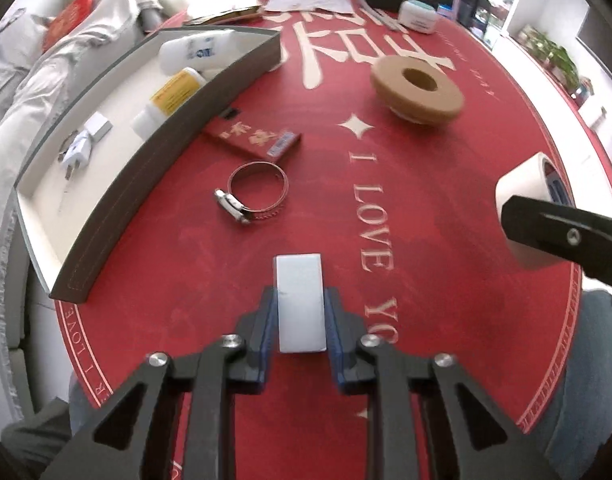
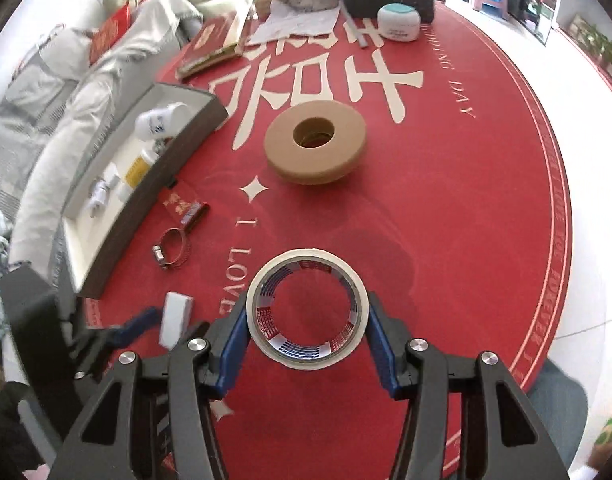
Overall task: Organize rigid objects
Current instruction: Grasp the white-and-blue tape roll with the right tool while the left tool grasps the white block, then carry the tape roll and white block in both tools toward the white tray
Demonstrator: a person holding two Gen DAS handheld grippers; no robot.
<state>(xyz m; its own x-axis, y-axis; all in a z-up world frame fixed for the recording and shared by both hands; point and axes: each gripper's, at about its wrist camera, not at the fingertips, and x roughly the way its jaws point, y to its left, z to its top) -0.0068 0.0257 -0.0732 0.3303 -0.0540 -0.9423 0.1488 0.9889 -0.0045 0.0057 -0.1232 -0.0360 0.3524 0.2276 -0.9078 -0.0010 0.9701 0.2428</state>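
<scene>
A small white rectangular block point(image 1: 299, 300) is clamped between the blue pads of the left gripper point(image 1: 299, 320), just above the round red printed tablecloth point(image 1: 446, 184). A cream roll of masking tape point(image 2: 308, 308) is gripped across its outer rim by the right gripper point(image 2: 308, 332). From the block, a metal hose clamp point(image 1: 255, 192) is seen at eleven o'clock, beside the open grey cardboard box with a white lining point(image 1: 117, 184), and a thick tan paper-tape roll point(image 1: 418, 90) at one o'clock.
</scene>
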